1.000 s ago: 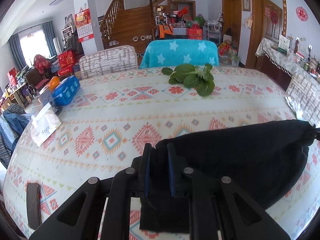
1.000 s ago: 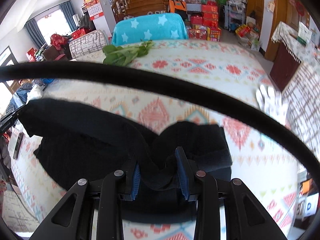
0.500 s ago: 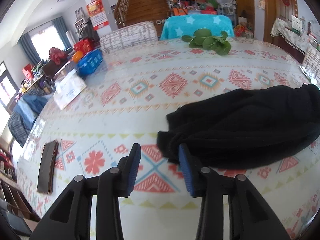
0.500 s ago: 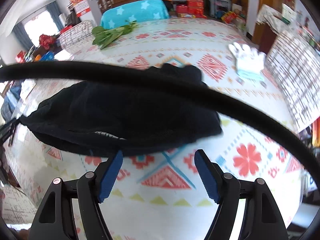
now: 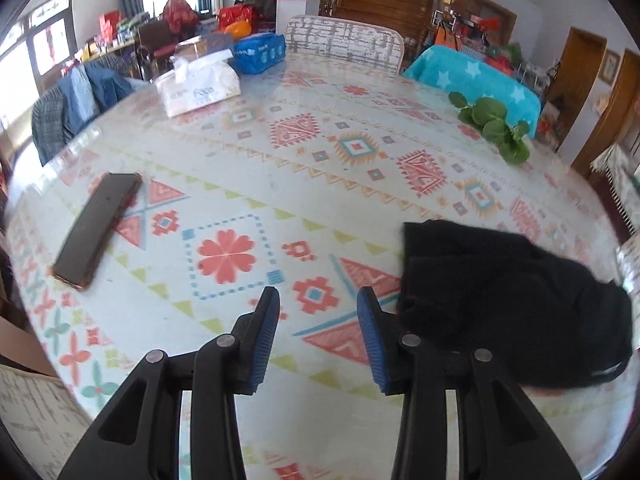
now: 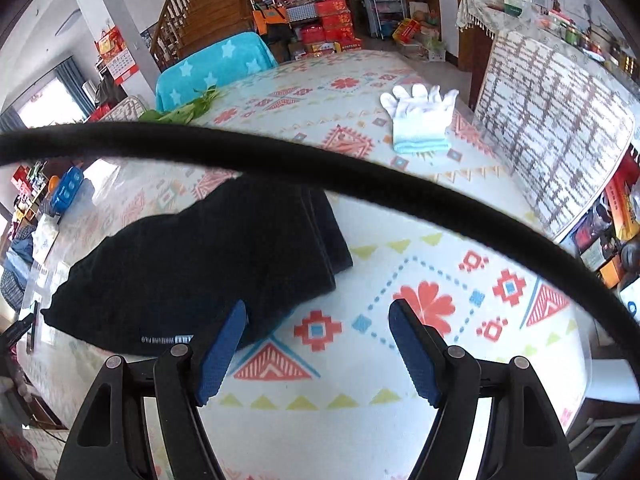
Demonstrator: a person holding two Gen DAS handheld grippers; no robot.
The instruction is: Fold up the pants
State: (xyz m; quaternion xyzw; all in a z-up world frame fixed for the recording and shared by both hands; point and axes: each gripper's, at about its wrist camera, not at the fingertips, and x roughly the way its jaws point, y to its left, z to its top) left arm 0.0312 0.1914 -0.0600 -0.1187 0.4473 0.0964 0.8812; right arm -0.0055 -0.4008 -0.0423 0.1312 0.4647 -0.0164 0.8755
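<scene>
The black pants (image 5: 516, 300) lie folded in a compact bundle on the patterned tablecloth; they also show in the right wrist view (image 6: 208, 264). My left gripper (image 5: 318, 312) is open and empty, just left of the bundle and clear of it. My right gripper (image 6: 320, 324) is open and empty, at the bundle's right front edge; its left fingertip (image 6: 224, 340) overlaps the cloth's hem in the image, and I cannot tell if it touches.
A dark phone (image 5: 98, 228) lies at the left. A tissue pack (image 5: 200, 86) and blue bag (image 5: 260, 52) sit at the far left. Leafy greens (image 5: 496, 128) lie at the far side. A white glove (image 6: 420, 116) lies at the right. A black cable (image 6: 320, 172) crosses the right wrist view.
Both grippers have let go of the pants and opened. They have drawn back and apart, the left swinging left toward the phone, the right swinging right. The pants now rest folded on the table.
</scene>
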